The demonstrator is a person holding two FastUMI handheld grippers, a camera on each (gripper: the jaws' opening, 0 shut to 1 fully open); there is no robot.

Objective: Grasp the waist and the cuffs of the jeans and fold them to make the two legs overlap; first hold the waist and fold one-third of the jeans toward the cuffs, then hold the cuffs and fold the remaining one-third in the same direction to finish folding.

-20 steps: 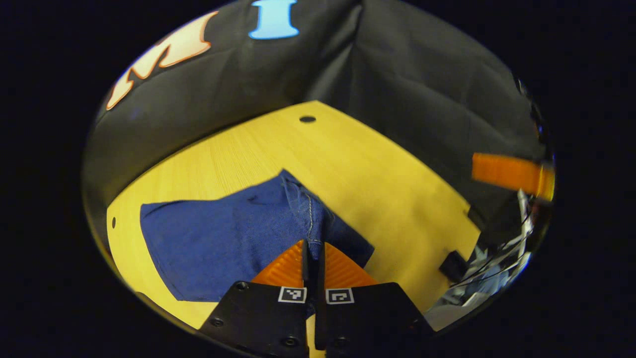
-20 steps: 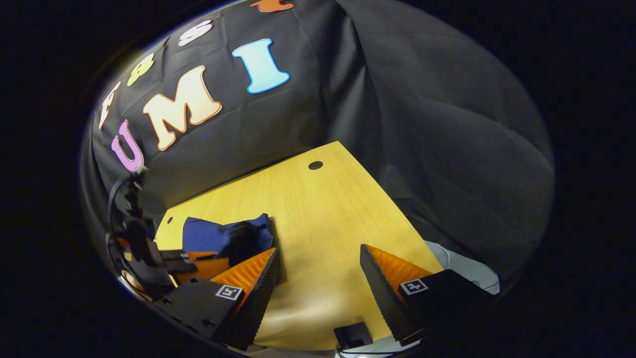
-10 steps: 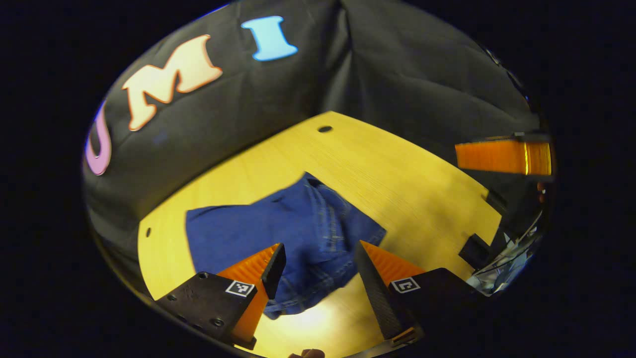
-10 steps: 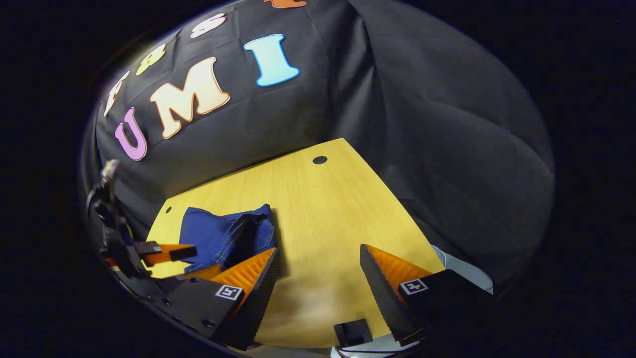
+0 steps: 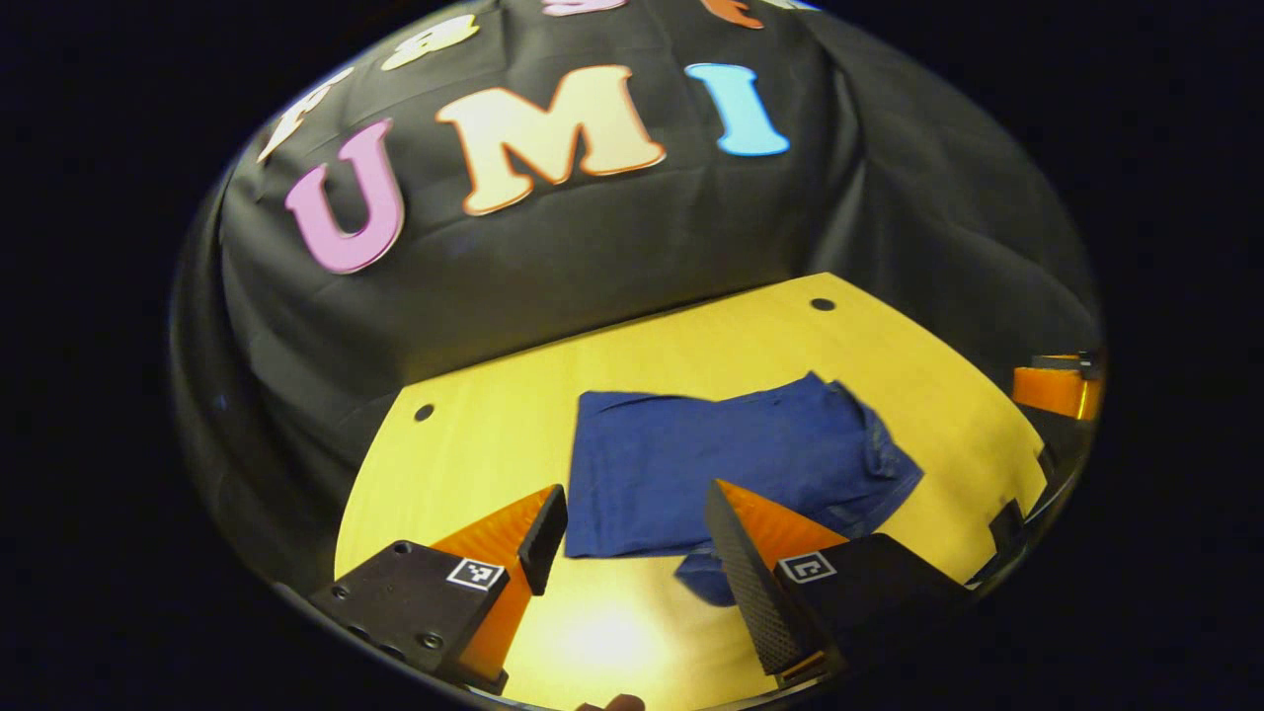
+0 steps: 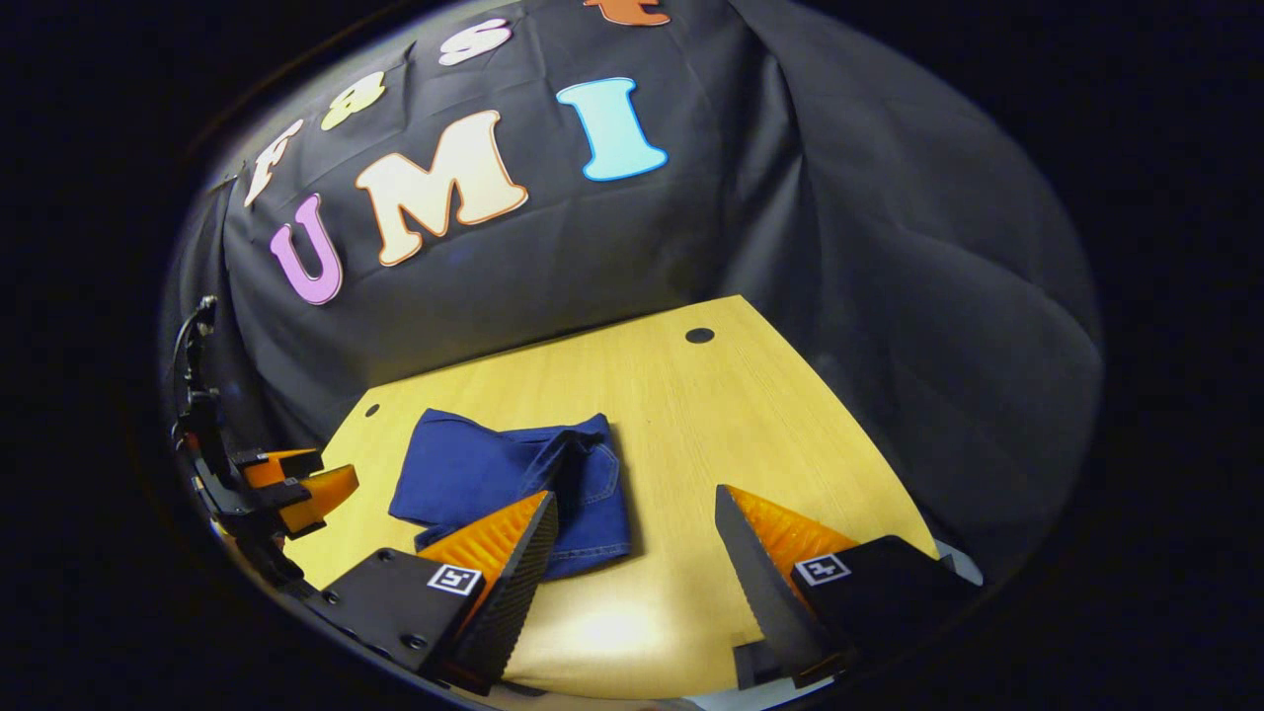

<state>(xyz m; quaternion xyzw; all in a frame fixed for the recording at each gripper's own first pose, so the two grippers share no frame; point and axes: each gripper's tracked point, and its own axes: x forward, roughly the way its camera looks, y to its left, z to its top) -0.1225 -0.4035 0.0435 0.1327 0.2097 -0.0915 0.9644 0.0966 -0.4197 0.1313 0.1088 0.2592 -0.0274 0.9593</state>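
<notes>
Jeans point(image 5: 736, 456), released by the left claw point(image 5: 632, 533) a second earlier, lay as a compact folded bundle on the bench point(image 5: 681, 346), both claws wide open and empty, the right claw point(image 6: 632, 538) near, so folding appeared finished; no garment label was legible.

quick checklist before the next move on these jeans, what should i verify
1. Left claw open and free of cloth: ok.
2. Right claw open and empty: ok.
3. Jeans lying on the table as a compact folded bundle: ok.
4. Fold edges aligned: not ok, a flap of denim sticks out at the near edge in the left gripper view.
5. Both thirds folded fully: cannot tell, the layers hide each other.
6. Jeans away from the table's edges: ok.
</notes>
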